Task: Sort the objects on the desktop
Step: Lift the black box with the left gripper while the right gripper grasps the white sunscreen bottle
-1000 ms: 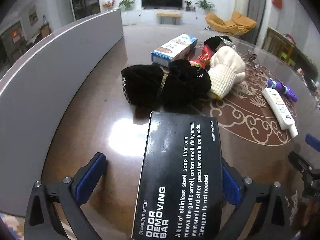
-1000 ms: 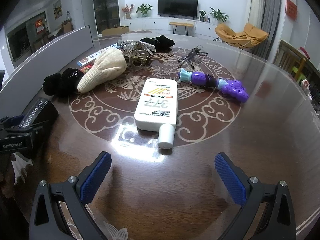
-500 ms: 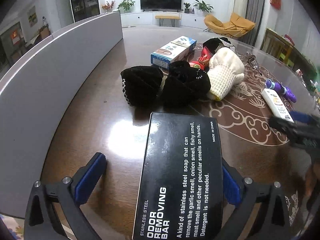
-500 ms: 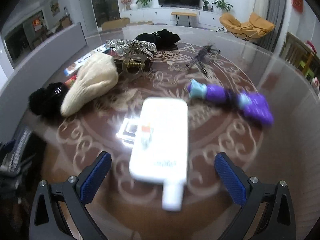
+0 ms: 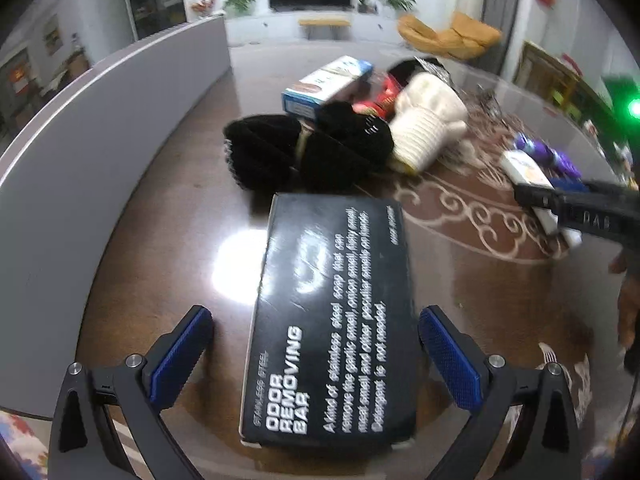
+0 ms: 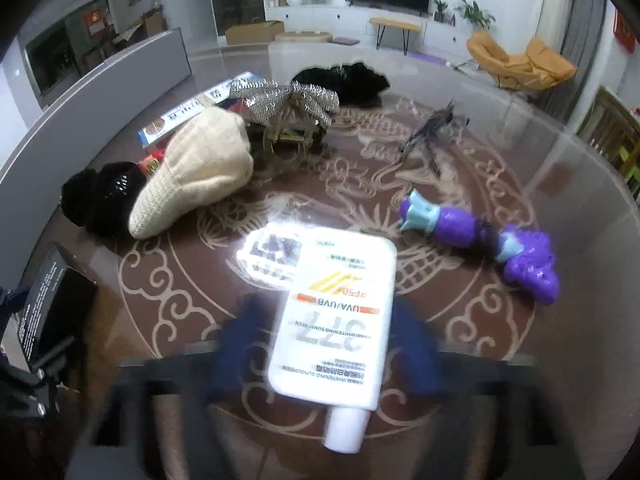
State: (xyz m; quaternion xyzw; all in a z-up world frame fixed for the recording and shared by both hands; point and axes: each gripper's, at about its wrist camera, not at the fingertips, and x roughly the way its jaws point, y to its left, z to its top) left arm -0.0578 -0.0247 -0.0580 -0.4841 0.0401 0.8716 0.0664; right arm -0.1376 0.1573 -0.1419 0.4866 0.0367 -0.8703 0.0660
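**Claws closing on box and tube**

My left claw (image 5: 316, 354) has been narrowing around the flat black cardboard box (image 5: 328, 312), pads not touching. My right claw (image 6: 324, 344), blurred, has been closing around the smooth white sunscreen tube (image 6: 336, 320); contact unclear. Both lie on the glossy tabletop (image 6: 460, 360).

Black hand-held gripper (image 5: 316, 354), blue pads (image 5: 450, 360)

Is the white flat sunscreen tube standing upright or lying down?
Lying flat: the white flat sunscreen tube rests on the table, label up, cap toward the camera.
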